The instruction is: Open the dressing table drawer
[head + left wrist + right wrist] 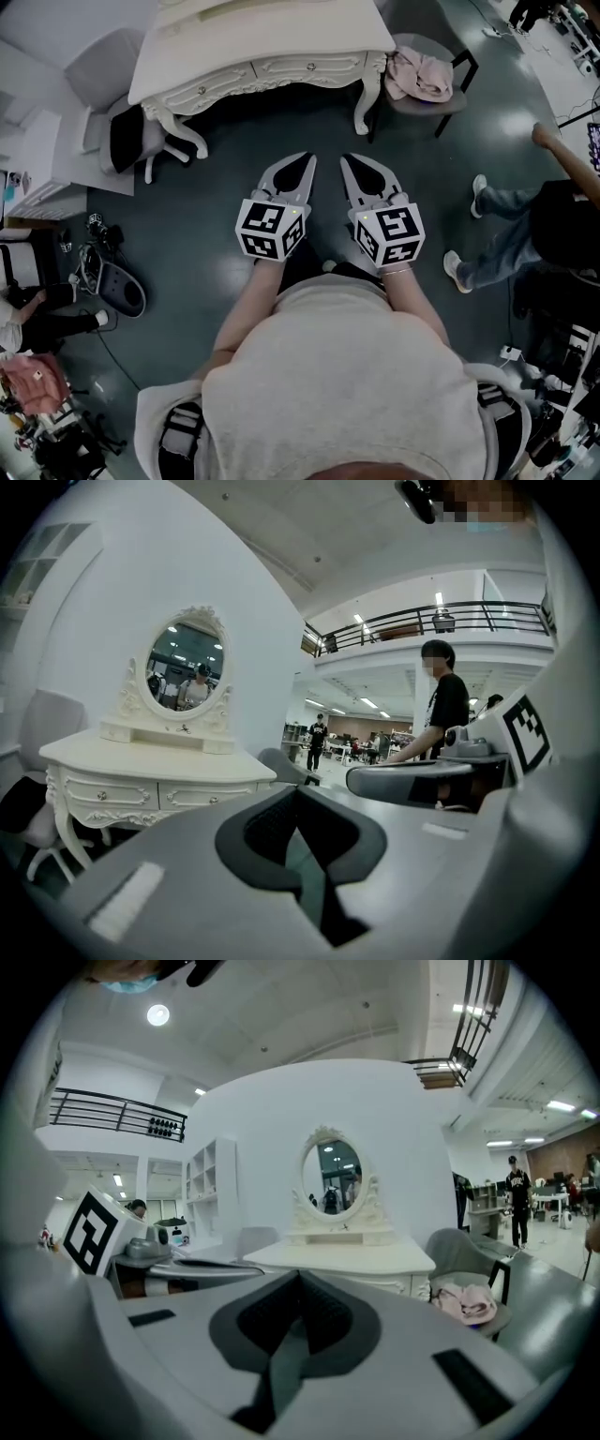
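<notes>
The white dressing table stands at the top of the head view, and its ornate drawers with small knobs are closed. Both grippers hover side by side over the floor, well short of the table. My left gripper is shut with nothing in it. My right gripper is also shut and holds nothing. In the left gripper view the table and its oval mirror lie ahead to the left of the gripper. In the right gripper view the table is straight ahead beyond the gripper.
A grey chair with a pink cloth stands right of the table. Another grey chair is at its left. A person stands to the right. Bags and gear lie on the floor at left.
</notes>
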`<state>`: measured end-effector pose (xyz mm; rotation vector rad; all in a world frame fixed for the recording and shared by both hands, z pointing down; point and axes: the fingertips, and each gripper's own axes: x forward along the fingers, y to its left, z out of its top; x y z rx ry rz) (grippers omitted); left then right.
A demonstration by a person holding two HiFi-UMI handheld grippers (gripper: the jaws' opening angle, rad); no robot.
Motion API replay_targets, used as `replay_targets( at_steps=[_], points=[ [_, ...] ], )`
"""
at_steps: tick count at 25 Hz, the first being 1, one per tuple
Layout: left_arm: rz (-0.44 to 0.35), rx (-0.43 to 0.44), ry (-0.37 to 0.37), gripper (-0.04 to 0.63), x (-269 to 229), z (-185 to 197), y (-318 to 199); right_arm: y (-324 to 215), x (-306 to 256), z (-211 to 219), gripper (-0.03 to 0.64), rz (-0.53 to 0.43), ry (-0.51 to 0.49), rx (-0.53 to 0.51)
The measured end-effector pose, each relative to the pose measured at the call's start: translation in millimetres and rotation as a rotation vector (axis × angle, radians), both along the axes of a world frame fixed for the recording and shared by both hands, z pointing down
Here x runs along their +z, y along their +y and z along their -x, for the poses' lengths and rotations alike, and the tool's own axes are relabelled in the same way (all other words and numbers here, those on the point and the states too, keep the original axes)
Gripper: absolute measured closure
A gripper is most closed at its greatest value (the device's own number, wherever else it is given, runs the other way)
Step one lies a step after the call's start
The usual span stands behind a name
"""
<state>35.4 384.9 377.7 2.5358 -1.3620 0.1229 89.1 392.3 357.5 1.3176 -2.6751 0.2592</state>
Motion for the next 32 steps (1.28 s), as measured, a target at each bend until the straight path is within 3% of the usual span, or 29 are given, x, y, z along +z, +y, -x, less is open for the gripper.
replay_targets(
  at_steps=[18, 32],
  points=[
    [-0.074, 0.114, 0.037, 0.588, -35.1, 78.9, -235.5, -226.8, -28.8, 76.3, 0.609, -0.054, -0.002, 0.102],
    [0.035, 0.145, 0.059, 0.588, 1.9, 102.0, -294.0, -297.7, 1.1, 96.9, 0.609, 0.028, 0.041, 0.151]
  ],
)
